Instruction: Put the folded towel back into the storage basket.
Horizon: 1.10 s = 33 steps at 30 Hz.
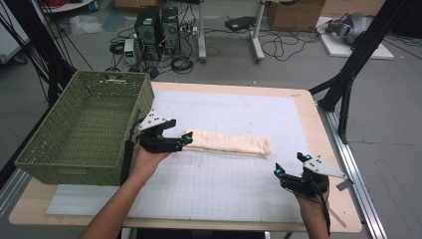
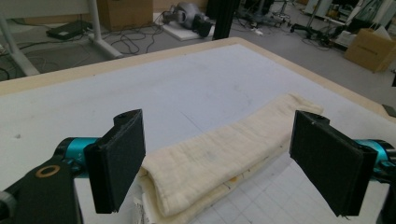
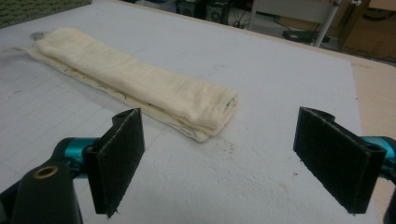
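A cream cloth [image 1: 230, 144] folded into a long strip lies across the middle of the white grid mat [image 1: 239, 184]. My left gripper [image 1: 187, 139] is open at the cloth's left end, its jaws standing either side of that end [image 2: 201, 163] without closing on it. My right gripper [image 1: 288, 164] is open near the table's right front, a short way off the cloth's right end [image 3: 205, 112], with nothing between its jaws.
A green woven basket [image 1: 89, 124] stands empty at the table's left edge, just behind my left hand. The wooden table rim [image 1: 328, 144] runs close to my right gripper. Computers, cables and boxes sit on the floor beyond.
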Motion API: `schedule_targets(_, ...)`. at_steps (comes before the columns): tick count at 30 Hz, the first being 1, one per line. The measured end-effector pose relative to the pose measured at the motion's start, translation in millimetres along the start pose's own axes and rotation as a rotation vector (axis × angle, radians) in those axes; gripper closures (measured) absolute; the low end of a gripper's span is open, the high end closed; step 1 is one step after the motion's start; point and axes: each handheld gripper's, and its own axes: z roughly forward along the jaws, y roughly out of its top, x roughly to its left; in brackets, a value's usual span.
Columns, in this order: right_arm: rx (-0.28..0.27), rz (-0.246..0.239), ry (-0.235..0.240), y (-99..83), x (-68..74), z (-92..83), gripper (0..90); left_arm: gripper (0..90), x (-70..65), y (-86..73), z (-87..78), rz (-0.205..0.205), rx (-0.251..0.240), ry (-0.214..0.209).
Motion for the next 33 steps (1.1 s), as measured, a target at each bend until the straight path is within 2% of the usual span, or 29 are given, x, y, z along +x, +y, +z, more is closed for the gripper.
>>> schedule_targets(3,0.000,0.002,0.000,0.0,-0.1,0.3,15.0,18.6,3.1,-0.5,6.1,-0.016,0.018,0.003)
schedule_targets(4,0.000,-0.001,0.001,0.0,-0.3,0.3,15.0,18.6,6.7,-1.4,13.1,-0.037,0.044,0.010)
schedule_targets(6,0.002,0.001,0.000,0.0,0.0,0.3,15.0,18.7,8.5,-2.1,16.4,-0.043,0.054,0.015)
schedule_targets(9,0.002,0.002,0.001,-0.1,-0.3,0.2,15.0,19.9,17.8,-8.3,29.8,-0.056,0.102,0.044)
schedule_targets(12,0.001,0.008,0.002,-0.3,-0.6,0.4,15.0,21.8,24.1,-15.0,39.7,-0.090,0.155,0.080)
schedule_targets(14,0.001,0.005,0.005,-0.6,-0.9,0.7,15.0,22.6,26.6,-17.9,43.8,-0.106,0.174,0.091)
schedule_targets(16,0.004,0.006,0.006,-0.7,-0.8,1.0,15.0,23.2,27.5,-19.0,45.6,-0.103,0.178,0.095)
schedule_targets(23,0.009,0.006,0.004,-1.0,-0.5,1.6,15.0,23.8,32.5,-29.8,57.8,-0.075,0.255,0.123)
schedule_targets(26,0.010,0.004,0.006,-1.4,-0.8,1.8,15.0,26.5,31.9,-31.4,60.1,-0.063,0.270,0.125)
schedule_targets(31,0.011,0.008,-0.002,-1.4,-0.9,1.0,15.0,32.5,31.5,-36.8,65.9,-0.033,0.320,0.143)
schedule_targets(33,0.012,0.008,-0.003,-1.6,-1.3,0.9,15.0,34.5,31.5,-38.0,67.0,-0.038,0.324,0.146)
